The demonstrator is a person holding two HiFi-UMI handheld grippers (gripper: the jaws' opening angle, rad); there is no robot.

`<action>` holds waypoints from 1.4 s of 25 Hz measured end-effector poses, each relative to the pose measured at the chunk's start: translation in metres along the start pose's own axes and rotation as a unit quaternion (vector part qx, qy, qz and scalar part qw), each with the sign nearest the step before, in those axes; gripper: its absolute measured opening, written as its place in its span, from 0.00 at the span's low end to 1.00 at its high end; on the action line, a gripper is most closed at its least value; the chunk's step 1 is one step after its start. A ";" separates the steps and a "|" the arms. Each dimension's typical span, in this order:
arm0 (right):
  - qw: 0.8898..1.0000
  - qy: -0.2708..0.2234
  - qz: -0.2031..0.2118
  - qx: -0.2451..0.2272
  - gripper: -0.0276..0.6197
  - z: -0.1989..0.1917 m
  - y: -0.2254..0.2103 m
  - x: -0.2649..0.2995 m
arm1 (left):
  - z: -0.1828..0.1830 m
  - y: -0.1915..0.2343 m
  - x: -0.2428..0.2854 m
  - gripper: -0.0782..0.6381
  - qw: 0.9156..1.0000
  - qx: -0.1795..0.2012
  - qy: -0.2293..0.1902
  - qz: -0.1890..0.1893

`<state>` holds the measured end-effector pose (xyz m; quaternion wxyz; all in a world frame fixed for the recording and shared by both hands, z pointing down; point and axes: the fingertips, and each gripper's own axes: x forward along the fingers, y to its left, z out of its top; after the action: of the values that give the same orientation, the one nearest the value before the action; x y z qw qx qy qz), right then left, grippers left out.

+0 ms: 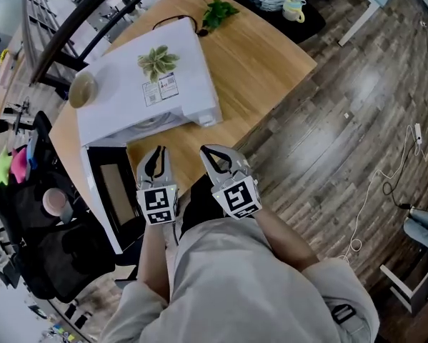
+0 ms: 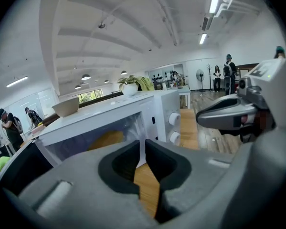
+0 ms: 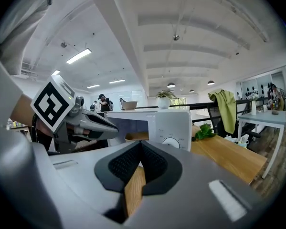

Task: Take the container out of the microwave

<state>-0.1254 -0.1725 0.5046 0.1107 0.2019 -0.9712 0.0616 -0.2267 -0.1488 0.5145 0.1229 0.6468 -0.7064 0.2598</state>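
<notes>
Sitting inside the microwave (image 1: 149, 77), the container (image 3: 134, 137) is showing as a tan, bowl-like shape low in the cavity, just left of the control dials. Only its rim and upper wall are showing, so I cannot tell what, if anything, it is holding. The door (image 1: 106, 191) is hanging wide open on the person's left, so the opening step is looking done and the reach-in is looking like the step in hand.

Both grippers are hovering side by side just in front of the open cavity, over the near edge of the wooden surface (image 1: 264, 56), apart from the container. The left gripper (image 2: 143, 144) is keeping its jaws only a sliver apart with nothing between them. The right gripper (image 3: 141, 144) is showing its jaws together at the tips, also empty.

Judging from this, the next move is calling for one gripper to be spreading its jaws wide enough for the container's rim, going in level under the cavity roof, closing on the wall and drawing it straight out onto the surface. A pale bowl (image 1: 81, 89) is resting on top of the microwave and is looking irrelevant to the job.
</notes>
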 end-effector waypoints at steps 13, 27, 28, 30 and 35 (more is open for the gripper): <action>0.999 0.028 -0.016 0.037 0.06 -0.025 0.000 0.034 | -0.031 0.047 0.046 0.17 0.994 0.078 0.075 0.022; 0.998 0.037 -0.026 0.050 0.06 -0.031 0.001 0.054 | -0.064 0.081 0.076 0.19 0.978 0.154 0.131 0.057; 0.998 0.037 -0.026 0.050 0.06 -0.031 0.001 0.054 | -0.066 0.086 0.080 0.19 0.975 0.166 0.134 0.064; 0.998 0.037 -0.028 0.050 0.06 -0.031 0.000 0.055 | -0.070 0.094 0.087 0.21 0.969 0.193 0.138 0.074; 0.997 0.040 -0.033 0.052 0.06 -0.033 0.000 0.056 | -0.073 0.103 0.100 0.21 0.959 0.234 0.142 0.079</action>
<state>-0.1693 -0.1886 0.5497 0.1409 0.2362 -0.9544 0.1161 -0.3528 -0.1926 0.6045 0.0460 0.5560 -0.6501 0.5159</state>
